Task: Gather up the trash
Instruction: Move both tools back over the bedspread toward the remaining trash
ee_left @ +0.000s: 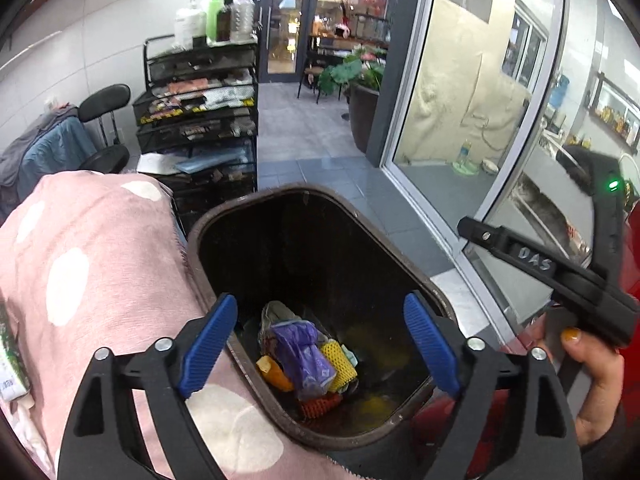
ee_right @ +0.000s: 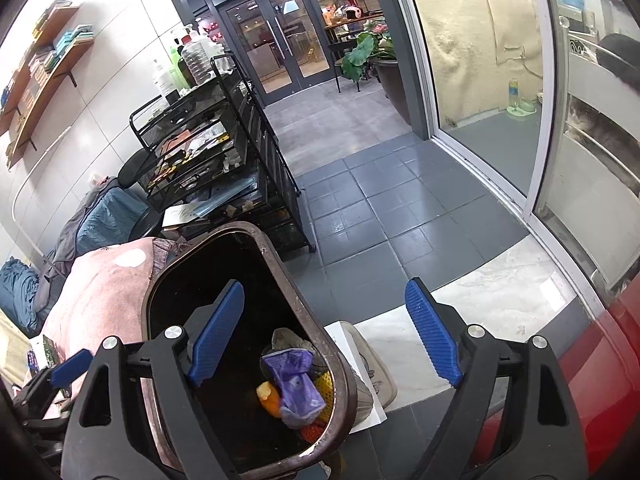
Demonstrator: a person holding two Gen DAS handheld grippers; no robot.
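A dark brown trash bin (ee_left: 420, 276) stands open below both grippers; it also shows in the right wrist view (ee_right: 304, 308). Inside lie a purple wrapper (ee_left: 306, 354), yellow and orange foam nets and other scraps; the purple wrapper shows in the right wrist view too (ee_right: 294, 384). My left gripper (ee_left: 326, 346) is open and empty right above the bin's mouth. My right gripper (ee_right: 328, 332) is open and empty above the bin's right rim. The right gripper's body (ee_left: 560, 276) shows at the right of the left wrist view, held by a hand.
A pink dotted blanket (ee_left: 92, 272) lies left of the bin. A black mesh cart (ee_right: 216, 152) with bottles stands behind it. A glass sliding door (ee_right: 480, 80) is on the right, grey tiled floor (ee_right: 380, 200) ahead, a red surface (ee_right: 600, 360) at lower right.
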